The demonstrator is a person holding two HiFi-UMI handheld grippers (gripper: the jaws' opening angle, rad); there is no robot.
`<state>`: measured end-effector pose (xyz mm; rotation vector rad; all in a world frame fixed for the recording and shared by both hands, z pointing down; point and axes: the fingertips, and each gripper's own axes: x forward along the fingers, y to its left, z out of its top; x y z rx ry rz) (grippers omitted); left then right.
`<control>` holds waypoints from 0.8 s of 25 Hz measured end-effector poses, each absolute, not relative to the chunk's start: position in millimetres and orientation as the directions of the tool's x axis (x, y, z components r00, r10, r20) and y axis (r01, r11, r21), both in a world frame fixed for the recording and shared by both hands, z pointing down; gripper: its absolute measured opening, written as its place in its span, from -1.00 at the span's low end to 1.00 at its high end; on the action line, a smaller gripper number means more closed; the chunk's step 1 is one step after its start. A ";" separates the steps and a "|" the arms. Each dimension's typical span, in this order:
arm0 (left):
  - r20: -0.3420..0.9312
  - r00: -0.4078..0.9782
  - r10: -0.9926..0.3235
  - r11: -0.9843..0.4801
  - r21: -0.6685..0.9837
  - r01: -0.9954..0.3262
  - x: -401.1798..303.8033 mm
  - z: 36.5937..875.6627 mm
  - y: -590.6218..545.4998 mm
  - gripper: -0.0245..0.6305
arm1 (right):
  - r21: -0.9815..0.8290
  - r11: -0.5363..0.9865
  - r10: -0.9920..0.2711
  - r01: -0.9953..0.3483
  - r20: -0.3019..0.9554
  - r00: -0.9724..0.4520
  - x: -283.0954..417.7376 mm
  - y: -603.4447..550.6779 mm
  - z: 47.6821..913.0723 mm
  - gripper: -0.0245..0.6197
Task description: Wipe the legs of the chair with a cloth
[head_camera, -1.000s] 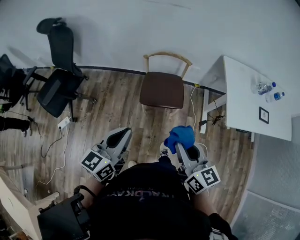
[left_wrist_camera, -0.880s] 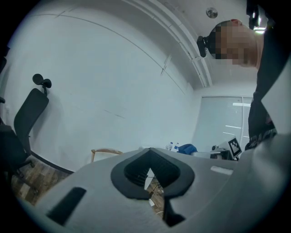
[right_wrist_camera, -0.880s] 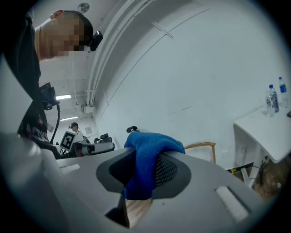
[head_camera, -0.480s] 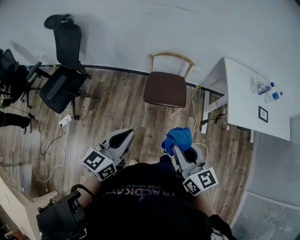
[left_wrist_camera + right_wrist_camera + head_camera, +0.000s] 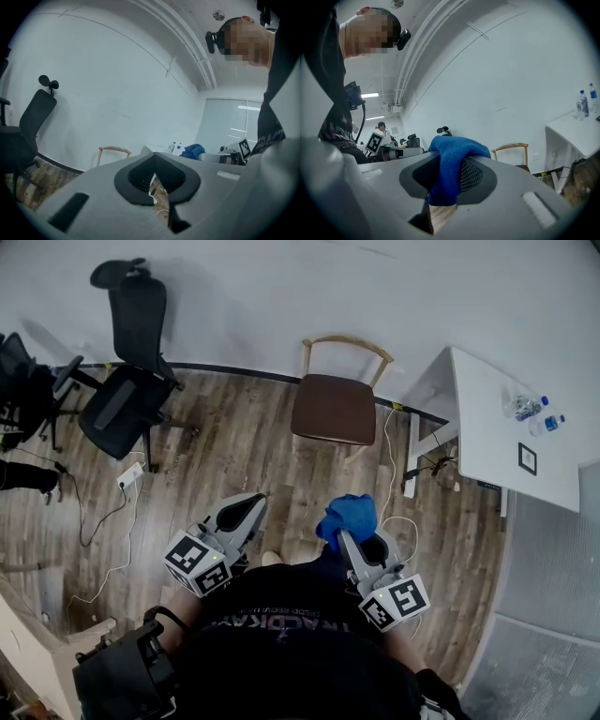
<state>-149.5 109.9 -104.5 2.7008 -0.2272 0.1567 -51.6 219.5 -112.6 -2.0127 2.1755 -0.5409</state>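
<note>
A wooden chair (image 5: 334,407) with a brown seat stands against the white wall, well ahead of both grippers; its legs are mostly hidden under the seat. A blue cloth (image 5: 349,517) is bunched in my right gripper (image 5: 354,531), which is shut on it near my body. In the right gripper view the cloth (image 5: 451,161) drapes over the jaws of that gripper (image 5: 449,180), with the chair (image 5: 513,153) far off. My left gripper (image 5: 249,508) hovers beside it, jaws together and holding nothing. The left gripper view shows its pads (image 5: 140,180) meeting, with the chair (image 5: 114,153) small beyond.
A black office chair (image 5: 127,390) stands at the left. A white table (image 5: 497,442) with two bottles (image 5: 531,411) is at the right, next to the wooden chair. Cables and a power strip (image 5: 129,476) lie on the wood floor. Another person is far off in the right gripper view.
My right gripper has drifted slightly left and closer to my body with the cloth. The head view has shifted a little. The left gripper has hardly moved.
</note>
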 end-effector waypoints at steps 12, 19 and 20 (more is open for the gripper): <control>0.138 0.983 -0.124 -0.893 0.416 -0.171 -157.7 -100.8 114.0 -0.90 | -0.307 0.084 -0.972 -0.948 0.185 -0.146 -73.9 213.6 -110.5 -0.62; 0.132 0.983 -0.127 -0.894 0.414 -0.171 -159.1 -101.8 116.8 -0.90 | -0.298 0.102 -0.967 -0.949 0.194 -0.165 -77.6 213.1 -111.3 -0.62; 0.133 0.983 -0.126 -0.895 0.413 -0.170 -158.6 -101.5 118.3 -0.90 | -0.298 0.103 -0.967 -0.949 0.195 -0.166 -77.4 214.1 -111.0 -0.62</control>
